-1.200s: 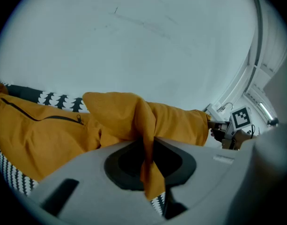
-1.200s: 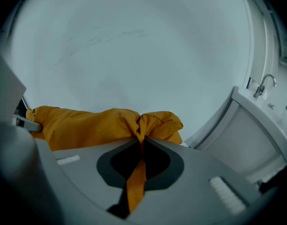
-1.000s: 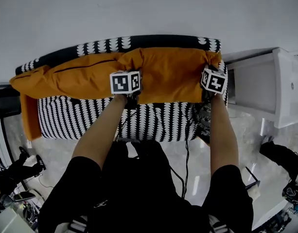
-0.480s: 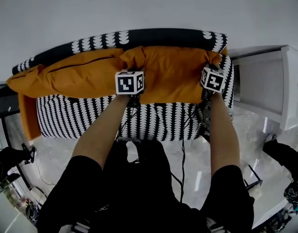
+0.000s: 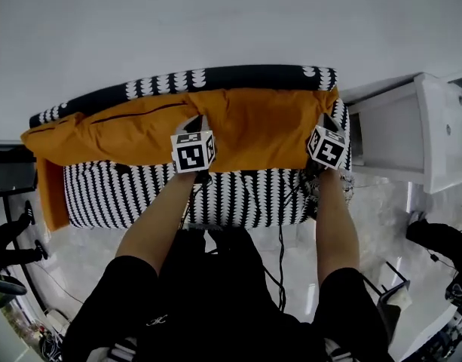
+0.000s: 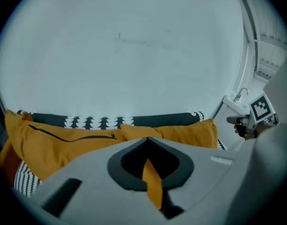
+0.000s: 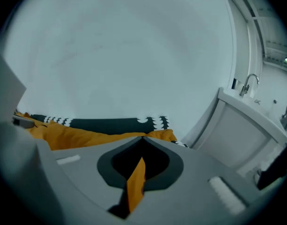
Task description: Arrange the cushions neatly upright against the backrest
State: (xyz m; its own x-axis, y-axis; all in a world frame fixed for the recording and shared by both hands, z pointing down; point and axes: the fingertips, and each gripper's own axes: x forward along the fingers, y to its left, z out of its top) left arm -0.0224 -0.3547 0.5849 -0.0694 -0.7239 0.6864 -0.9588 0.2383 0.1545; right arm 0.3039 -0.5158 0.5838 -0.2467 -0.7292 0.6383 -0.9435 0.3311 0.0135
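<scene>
The left claw (image 6: 148, 142) is closed on a fold of fabric (image 6: 151, 182) from an orange cushion (image 5: 261, 130). Its jaws have just been closing, and the fabric is pinched between them. The right claw (image 7: 143, 139) is likewise closed, with a strip of the same orange fabric (image 7: 135, 182) caught between its jaws, which have also just tightened.

In the head view the orange cushion is stretched between the two claws, the left claw at its left end and the right claw at its right end. Beyond the claws it is leaned against the black backrest (image 5: 238, 76) of a sofa (image 5: 215, 191) with a black-and-white pattern. Its lower edge is met by the seat just in front of the claws.

A second cushion (image 5: 102, 134), also orange and with a dark zip line along it, is seen to the left of the left claw. It touches the first one, is slumped lower along the backrest, and one end hangs over the sofa's far left edge.

A white cabinet (image 5: 396, 134) is placed just right of the right claw, beside the sofa.
</scene>
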